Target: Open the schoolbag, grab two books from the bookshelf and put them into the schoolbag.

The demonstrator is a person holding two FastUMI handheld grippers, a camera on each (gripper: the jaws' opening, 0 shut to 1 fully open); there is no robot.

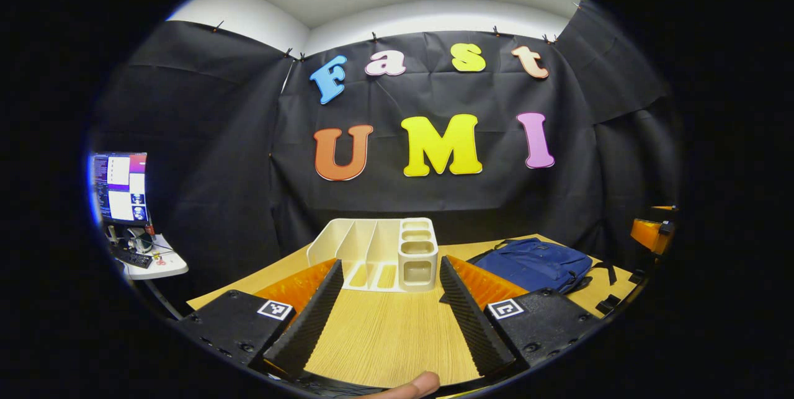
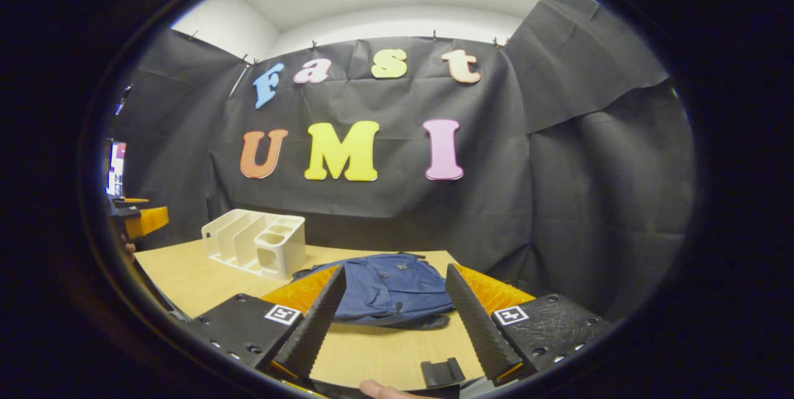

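Observation:
A white bookshelf [image 1: 378,253] with upright dividers and a block of small cups stands at the back of the wooden table [image 1: 384,343]. Its slots look bare. My left gripper [image 1: 391,262] is open, low over the table and pointing at the shelf from a short way off. The blue schoolbag [image 1: 533,262] lies flat to the shelf's right and looks zipped shut. In the right gripper view the schoolbag [image 2: 391,290] lies straight ahead of my open right gripper [image 2: 397,268], with the bookshelf [image 2: 257,241] at its left. Nothing is between either pair of fingers.
A small side table with a monitor [image 1: 121,188] and a keyboard stands left of the booth. A small black block [image 2: 441,373] lies on the table near the right gripper. The bag's black straps [image 1: 611,303] trail toward the table's right edge. The other gripper [image 2: 139,219] shows far left.

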